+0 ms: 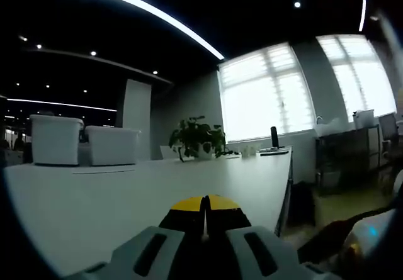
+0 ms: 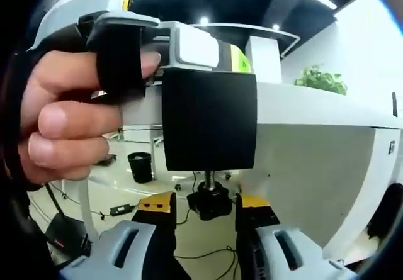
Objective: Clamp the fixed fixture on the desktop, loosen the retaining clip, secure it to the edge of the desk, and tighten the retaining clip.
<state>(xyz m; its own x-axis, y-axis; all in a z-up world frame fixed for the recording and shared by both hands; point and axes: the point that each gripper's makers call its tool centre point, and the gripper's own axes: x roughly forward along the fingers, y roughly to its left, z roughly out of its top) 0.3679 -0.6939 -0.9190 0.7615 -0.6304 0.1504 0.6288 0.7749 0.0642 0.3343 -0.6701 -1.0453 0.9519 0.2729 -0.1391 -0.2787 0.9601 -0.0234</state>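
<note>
In the right gripper view the clamp [image 2: 210, 129] hangs on the table [image 2: 315, 113] edge at the middle of the frame: a black block against the white edge, with a threaded screw running straight down from it to a black knob [image 2: 210, 204]. That screw is the long axis to reckon with; it points down the frame toward the right tool [image 2: 206, 206]. The right tool stands wide, its two yellow-tipped jaws either side of the knob, which sits between them and, as far as can be seen, touches neither. So the knob lies dead ahead of this tool, and closing on it and turning about the upright screw looks like the move that tightens the clip.

A hand [image 2: 60, 123] at the left of that frame grips the other tool's handle, whose grey and yellow-green head reaches the clamp's top at the upper middle; whether that head pinches the clamp cannot be told here.

In the left gripper view the left tool [image 1: 204, 206] sits at the bottom middle, yellow tips pressed together with nothing seen between them, lying over the white table top. A potted plant [image 1: 198, 138] stands far along it.

The right tool is the nearer to the knob.
</note>
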